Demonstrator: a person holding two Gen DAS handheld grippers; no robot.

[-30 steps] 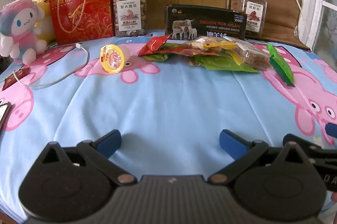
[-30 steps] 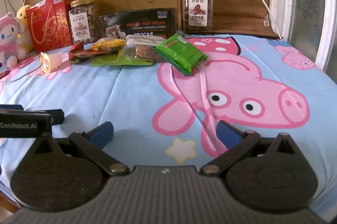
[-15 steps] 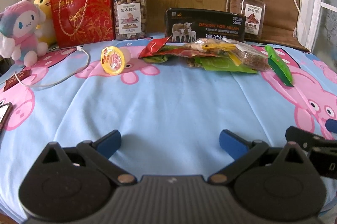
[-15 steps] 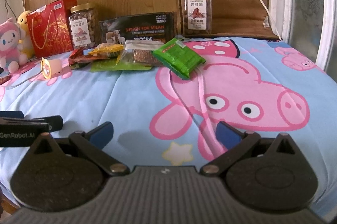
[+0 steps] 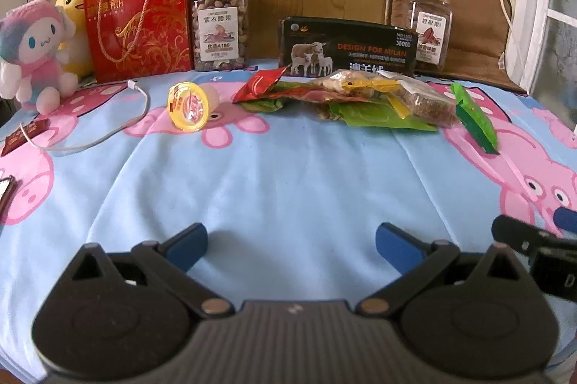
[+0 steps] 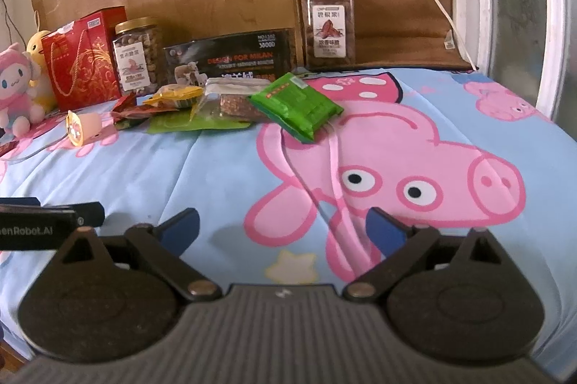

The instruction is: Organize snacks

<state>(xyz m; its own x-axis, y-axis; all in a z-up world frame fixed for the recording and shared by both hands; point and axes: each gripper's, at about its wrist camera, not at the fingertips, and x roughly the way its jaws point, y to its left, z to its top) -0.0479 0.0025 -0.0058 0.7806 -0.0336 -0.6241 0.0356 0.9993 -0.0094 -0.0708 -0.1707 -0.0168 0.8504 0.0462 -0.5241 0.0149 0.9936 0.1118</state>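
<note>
At the far side of the bed (image 5: 288, 189) the snack pile (image 5: 360, 95) lay well ahead of both spread, empty grippers; right gripper (image 6: 283, 225) was nearer the green pack (image 6: 295, 106), left gripper (image 5: 292, 241) nearer the jelly cup (image 5: 189, 106).

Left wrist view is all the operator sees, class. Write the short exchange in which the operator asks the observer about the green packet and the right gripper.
Operator: My view shows the green packet nearly edge-on. How does it lie?
Observer: In the right wrist view it lies flat, printed face up, overlapping one end of the clear bag.
Operator: I see only a sliver of the right gripper. Is it holding anything?
Observer: No. It is open, with nothing between its fingers, just above the bedsheet.
</note>
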